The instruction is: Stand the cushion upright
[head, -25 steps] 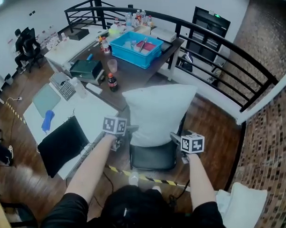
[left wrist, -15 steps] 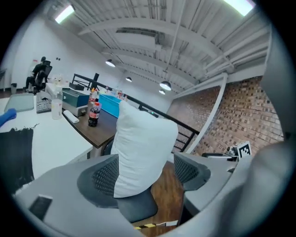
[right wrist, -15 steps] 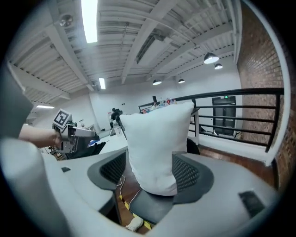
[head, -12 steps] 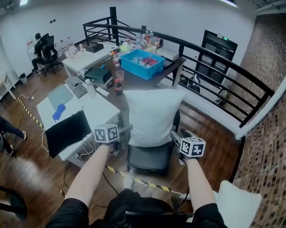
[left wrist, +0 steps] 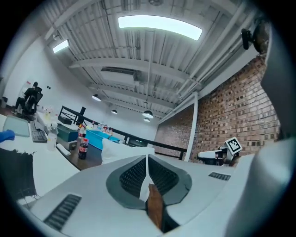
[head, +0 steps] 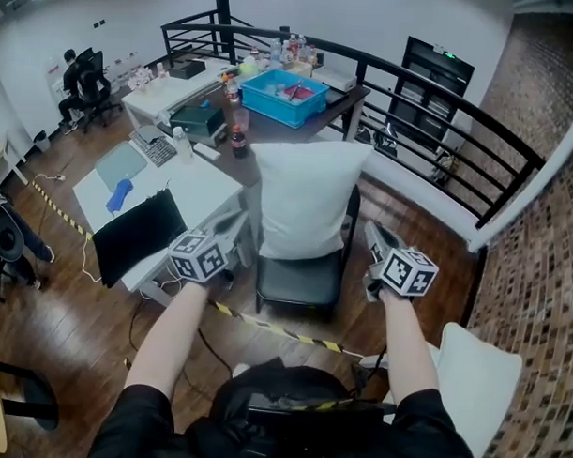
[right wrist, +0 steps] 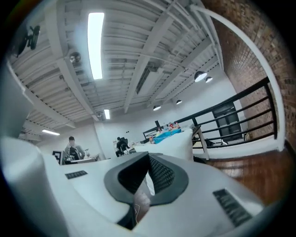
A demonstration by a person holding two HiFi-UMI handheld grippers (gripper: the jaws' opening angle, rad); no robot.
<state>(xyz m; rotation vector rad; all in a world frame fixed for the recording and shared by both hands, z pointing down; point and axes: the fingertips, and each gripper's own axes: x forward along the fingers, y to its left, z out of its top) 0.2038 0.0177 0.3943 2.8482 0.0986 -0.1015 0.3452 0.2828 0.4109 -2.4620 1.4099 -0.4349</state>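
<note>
The white cushion (head: 306, 201) stands upright on the black chair (head: 299, 282), leaning on its backrest. My left gripper (head: 238, 224) hovers just left of the cushion's lower corner, jaws shut with nothing between them. My right gripper (head: 374, 231) is at the cushion's lower right, apart from it, also shut and empty. In the left gripper view the closed jaws (left wrist: 147, 158) point level, with the cushion (left wrist: 121, 150) behind them and the right gripper (left wrist: 217, 155) beyond. In the right gripper view the shut jaws (right wrist: 149, 158) point past the cushion (right wrist: 178, 140).
A white desk (head: 189, 194) with a dark panel (head: 136, 239) stands left of the chair. Behind is a brown table (head: 271, 129) with a blue bin (head: 284, 87) and a cola bottle (head: 238, 142). Black railing (head: 459, 117) runs behind. Another white cushion (head: 478, 385) lies lower right.
Both grippers have pulled back from the cushion's lower corners, risen, and closed their jaws. The cushion stays upright on the chair.
</note>
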